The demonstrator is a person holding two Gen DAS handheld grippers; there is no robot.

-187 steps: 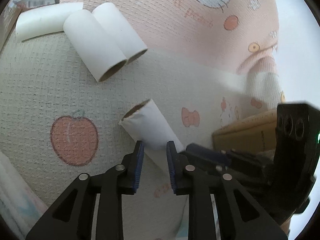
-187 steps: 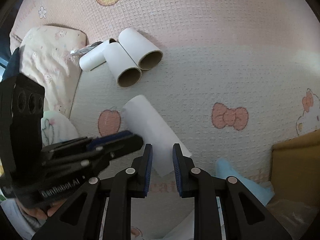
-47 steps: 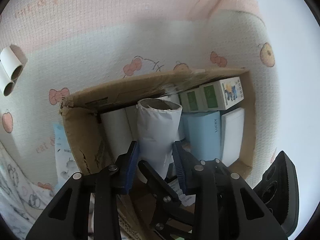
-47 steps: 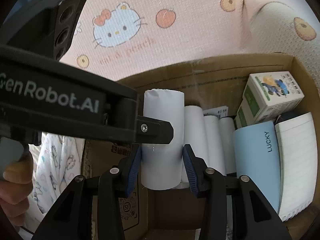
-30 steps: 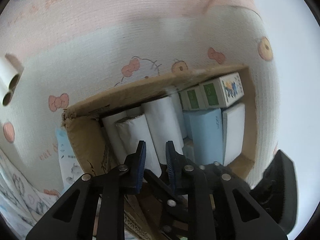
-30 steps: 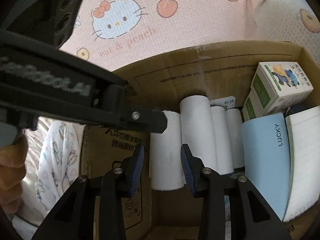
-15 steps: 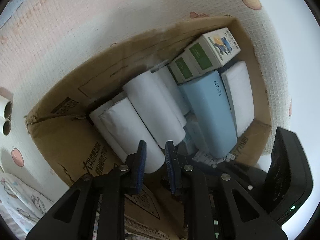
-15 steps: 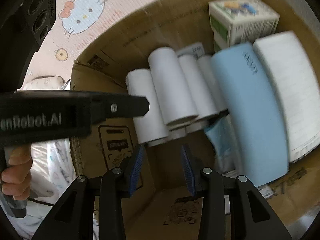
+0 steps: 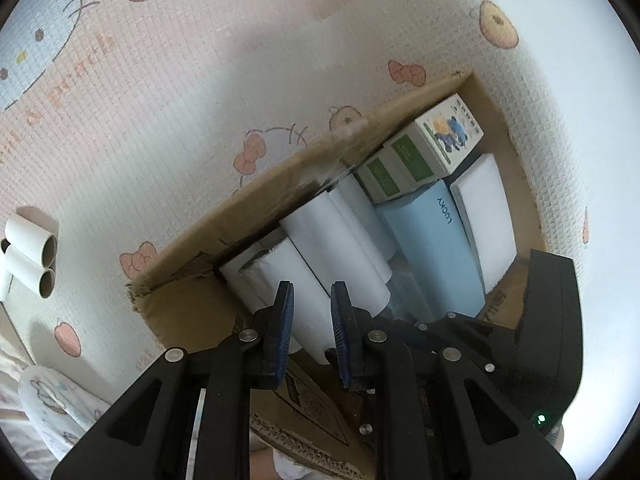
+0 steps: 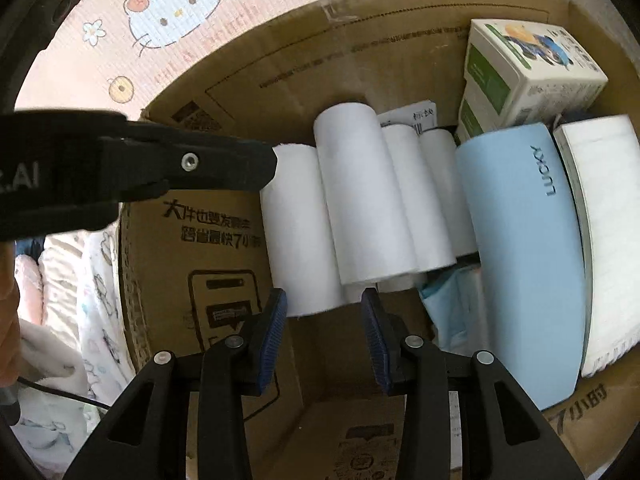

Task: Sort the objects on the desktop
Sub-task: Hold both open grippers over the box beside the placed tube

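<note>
A cardboard box [image 10: 224, 240] holds several white paper rolls [image 10: 360, 200] lying side by side, also seen in the left wrist view [image 9: 332, 248]. The leftmost roll [image 10: 300, 236] lies against the box's left wall. My right gripper [image 10: 324, 332] is open and empty just above the near ends of the rolls. My left gripper [image 9: 310, 324] is open and empty, hovering over the box's near edge; its arm crosses the right wrist view [image 10: 140, 168]. Two more white tubes [image 9: 30, 258] lie on the mat at the far left.
In the box are a light blue LUCKY case [image 10: 520, 240], a white pad [image 10: 604, 232] and green-and-white cartons [image 10: 516, 68]. The box sits on a Hello Kitty mat [image 9: 200, 80]. Patterned cloth [image 10: 60, 320] lies left of the box.
The roll held by both grippers was let go into the box beside the other rolls. Both grippers have since drawn back a little and tilted over the box, empty.
</note>
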